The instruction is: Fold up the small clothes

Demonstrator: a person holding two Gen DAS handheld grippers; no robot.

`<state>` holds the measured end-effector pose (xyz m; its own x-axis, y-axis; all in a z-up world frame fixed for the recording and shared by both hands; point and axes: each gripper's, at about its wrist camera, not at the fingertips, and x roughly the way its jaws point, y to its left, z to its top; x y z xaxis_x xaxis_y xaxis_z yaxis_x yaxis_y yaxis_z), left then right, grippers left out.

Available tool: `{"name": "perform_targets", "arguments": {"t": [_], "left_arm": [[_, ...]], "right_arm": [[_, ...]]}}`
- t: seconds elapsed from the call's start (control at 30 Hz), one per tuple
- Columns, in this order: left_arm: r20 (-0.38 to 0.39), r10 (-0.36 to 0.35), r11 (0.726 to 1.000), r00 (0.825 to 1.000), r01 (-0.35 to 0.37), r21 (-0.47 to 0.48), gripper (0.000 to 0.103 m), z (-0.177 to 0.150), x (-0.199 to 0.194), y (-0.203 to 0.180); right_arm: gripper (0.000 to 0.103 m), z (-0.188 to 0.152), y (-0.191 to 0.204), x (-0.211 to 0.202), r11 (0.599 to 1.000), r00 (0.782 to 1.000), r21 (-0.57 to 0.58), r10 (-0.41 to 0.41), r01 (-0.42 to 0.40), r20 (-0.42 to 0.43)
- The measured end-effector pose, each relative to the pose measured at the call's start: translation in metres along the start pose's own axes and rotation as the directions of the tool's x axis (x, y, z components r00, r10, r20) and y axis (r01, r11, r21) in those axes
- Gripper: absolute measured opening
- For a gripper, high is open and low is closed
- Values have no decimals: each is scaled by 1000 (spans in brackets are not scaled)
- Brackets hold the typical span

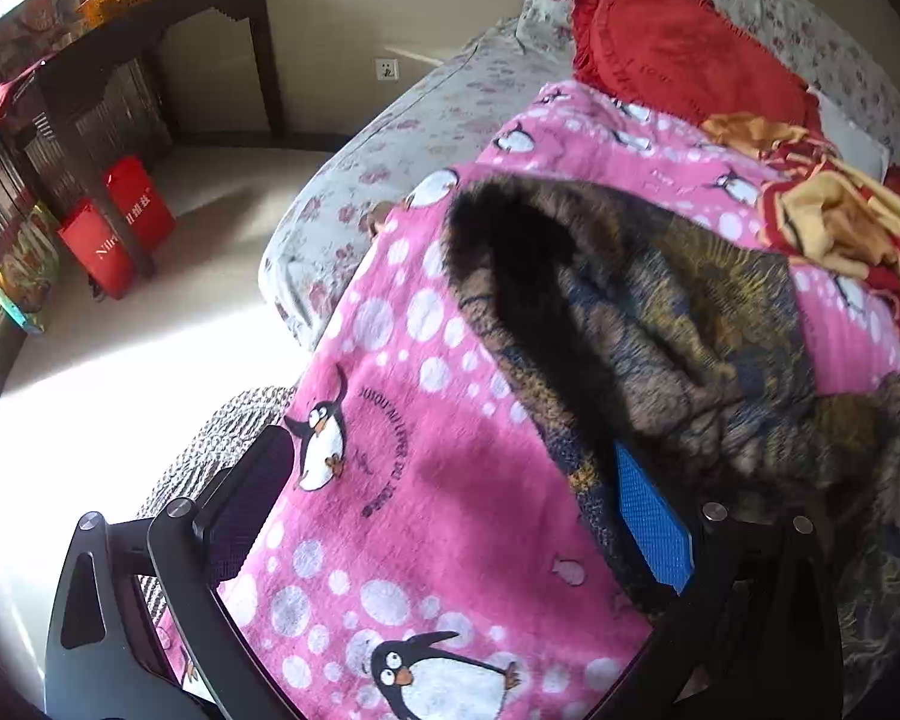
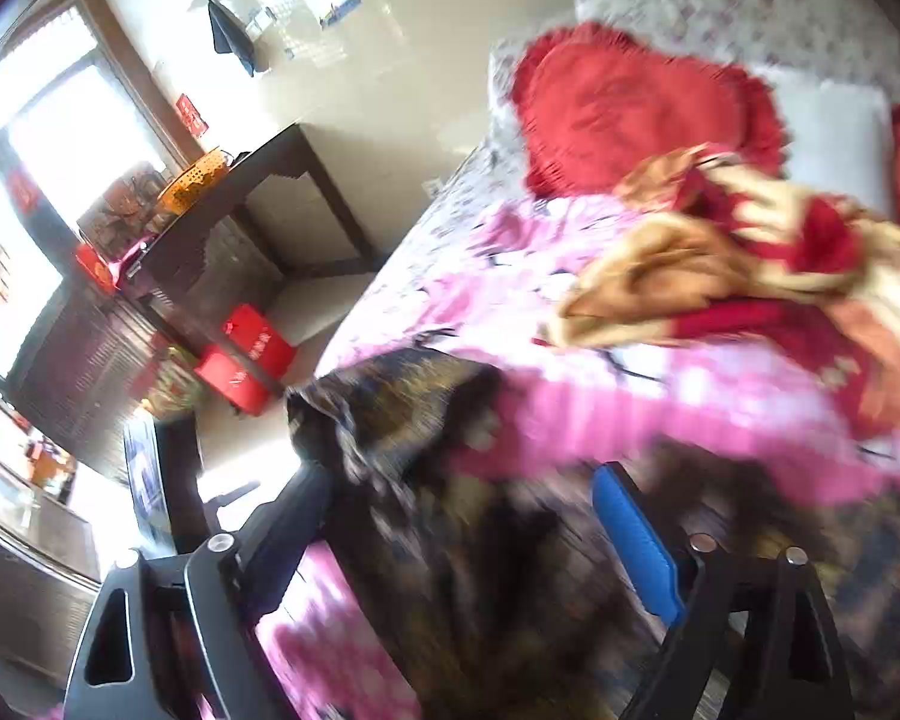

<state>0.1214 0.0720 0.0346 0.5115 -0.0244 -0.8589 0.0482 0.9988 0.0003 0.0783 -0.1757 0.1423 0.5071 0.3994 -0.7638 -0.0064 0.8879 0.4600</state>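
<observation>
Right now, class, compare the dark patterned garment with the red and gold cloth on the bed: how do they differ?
The dark patterned garment is brown, black-trimmed and lies spread out; the red and gold cloth is bright and bunched in a heap. The garment is nearer the cameras, the cloth nearer the red cushion. Both rest on the pink penguin blanket.

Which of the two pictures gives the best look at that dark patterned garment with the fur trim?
The left wrist view: the dark patterned garment is sharp there, its black fur trim clear against the pink penguin blanket. The right wrist view shows the garment too, but smeared by motion blur.
</observation>
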Motion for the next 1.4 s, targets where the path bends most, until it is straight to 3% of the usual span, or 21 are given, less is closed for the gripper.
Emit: {"name": "perform_targets", "arguments": {"t": [0.2,0.23,0.27,0.3,0.37,0.43,0.5,0.63,0.77,0.93,1.13,1.3,1.4], "left_arm": [[-18,-22,999,1000,21,-26,102,-10,11,10],[-16,-22,999,1000,22,-26,102,-11,11,10],[-15,-22,999,1000,21,-27,102,-12,12,10],[-16,-21,999,1000,21,-30,102,-14,12,10],[-16,-19,999,1000,18,-33,102,-14,15,8],[-5,-10,1000,1000,10,-23,102,-14,11,7],[14,-8,1000,1000,8,-11,102,-14,2,7],[104,-41,999,994,41,7,102,-20,-42,11],[190,-98,995,977,91,48,102,-37,-92,8],[213,-153,986,965,135,97,102,-59,-125,-7],[153,-228,966,962,204,156,102,-90,-131,-40],[101,-238,953,966,211,218,102,-120,-126,-70],[42,-229,953,972,215,215,102,-132,-110,-81]], "right_arm": [[88,24,4,109,994,985,43,-93,100,-144],[84,24,1,120,992,982,55,-106,116,-154],[66,23,-1,128,991,982,65,-105,117,-155],[55,23,-2,134,992,984,65,-99,110,-147],[16,22,-3,138,992,987,62,-101,110,-125],[4,23,-6,128,994,992,97,-46,58,-115],[4,27,-3,103,995,997,96,-8,16,-78],[4,35,14,11,998,998,19,63,-64,28],[4,28,18,-98,993,987,-81,93,-83,130],[4,-9,-16,-197,997,978,-66,62,-50,200],[4,-65,-94,-255,990,969,81,-127,112,210],[4,-110,-172,-262,933,943,248,-303,263,139],[4,-129,-215,-241,881,925,319,-378,348,36]]}}
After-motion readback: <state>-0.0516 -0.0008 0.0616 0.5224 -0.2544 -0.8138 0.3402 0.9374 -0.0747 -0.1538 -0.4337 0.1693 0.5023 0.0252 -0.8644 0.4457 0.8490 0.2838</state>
